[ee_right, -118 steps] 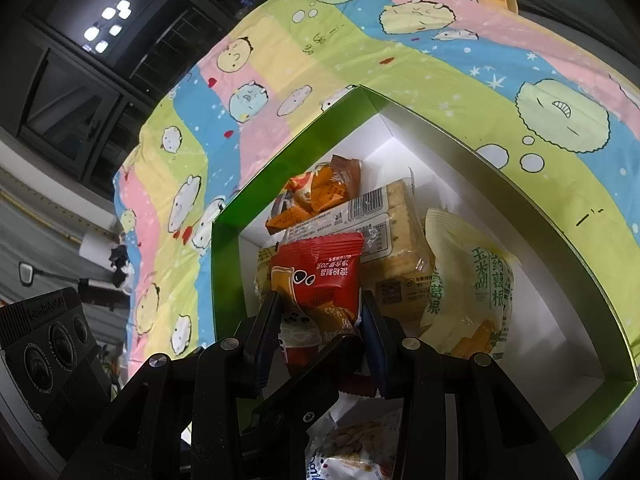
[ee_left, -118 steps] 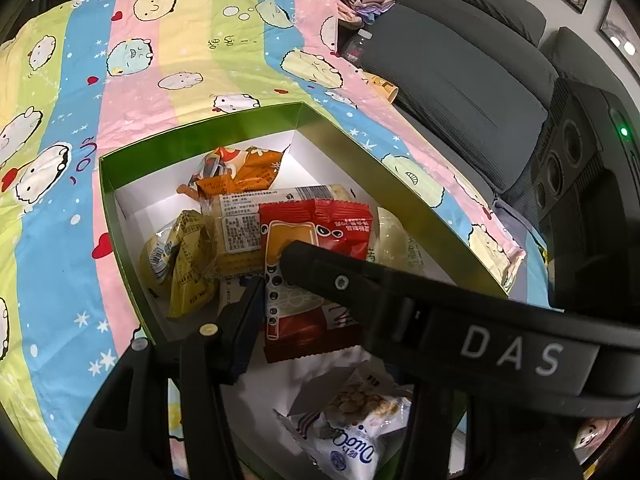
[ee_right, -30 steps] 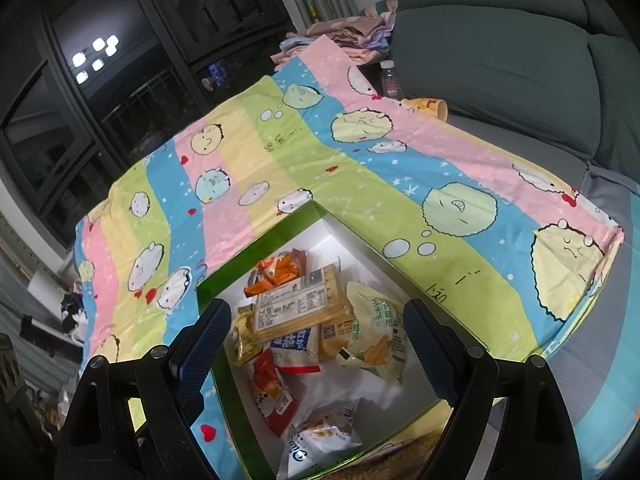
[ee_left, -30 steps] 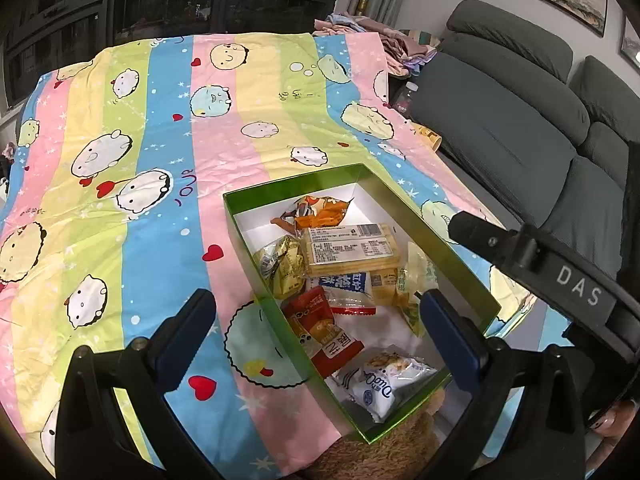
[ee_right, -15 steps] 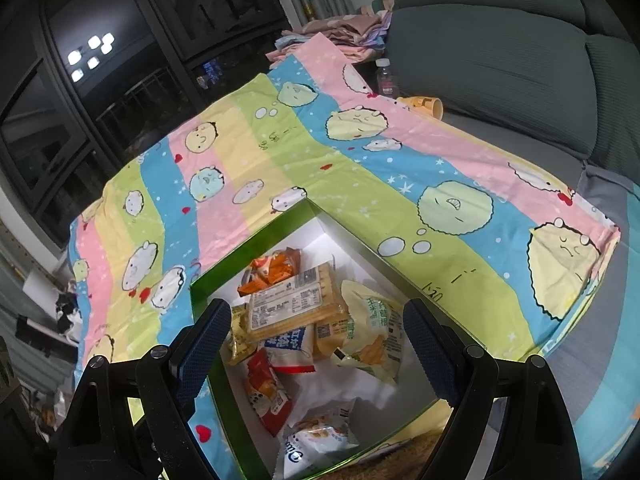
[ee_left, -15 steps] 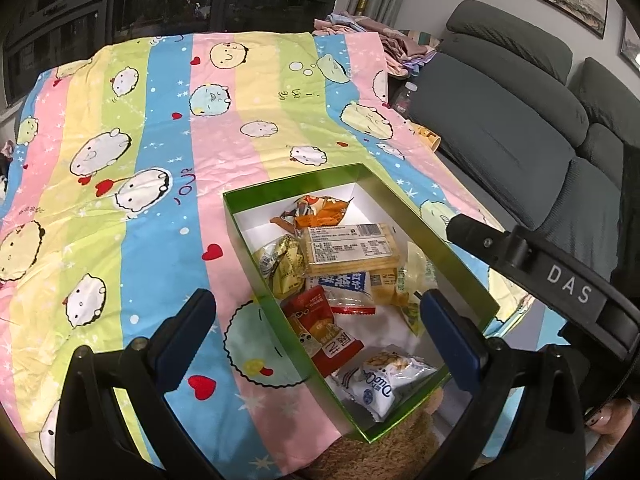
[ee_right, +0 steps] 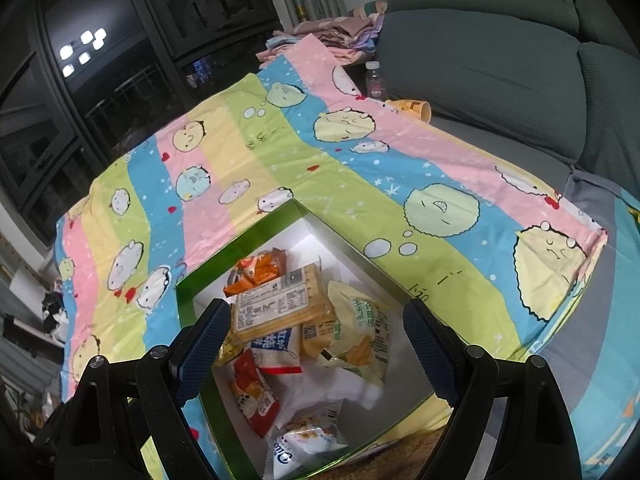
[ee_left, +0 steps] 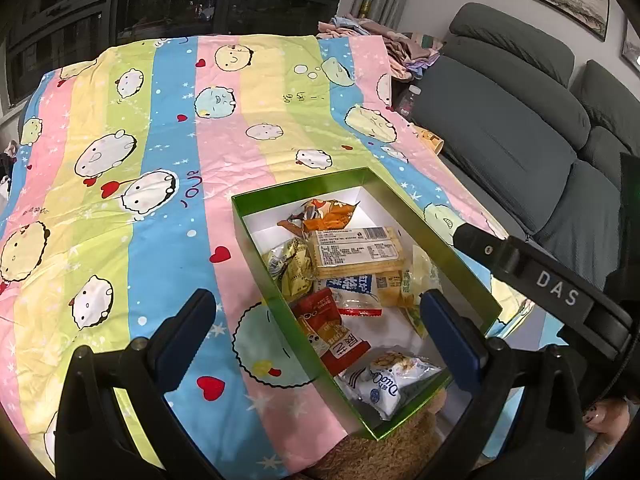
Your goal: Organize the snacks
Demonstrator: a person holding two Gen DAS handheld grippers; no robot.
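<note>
A green box (ee_left: pixel 256 248) with a white inside lies on the striped cartoon bedsheet and holds several snack packets. Among them are a cracker pack (ee_left: pixel 358 250), an orange packet (ee_left: pixel 328 216), a red packet (ee_left: pixel 332 330) and a white-blue packet (ee_left: pixel 388 380). The box also shows in the right wrist view (ee_right: pixel 352 256), with the red packet (ee_right: pixel 252 392) and a pale green packet (ee_right: pixel 360 320). My left gripper (ee_left: pixel 316 324) is open and empty, held above the box's near end. My right gripper (ee_right: pixel 316 344) is open and empty above the box. Its black arm crosses the left wrist view (ee_left: pixel 552 292).
A grey sofa (ee_left: pixel 520 120) runs along the right of the bed. A water bottle (ee_right: pixel 374 80) and a yellow cup (ee_right: pixel 416 110) lie by the sofa, with folded clothes (ee_right: pixel 336 32) behind. A brown fuzzy thing (ee_left: pixel 380 448) sits under the box's near corner.
Earlier my right gripper was shut on the red packet low inside the box. Now the packet lies in the box, and both grippers are open and have pulled back and up.
</note>
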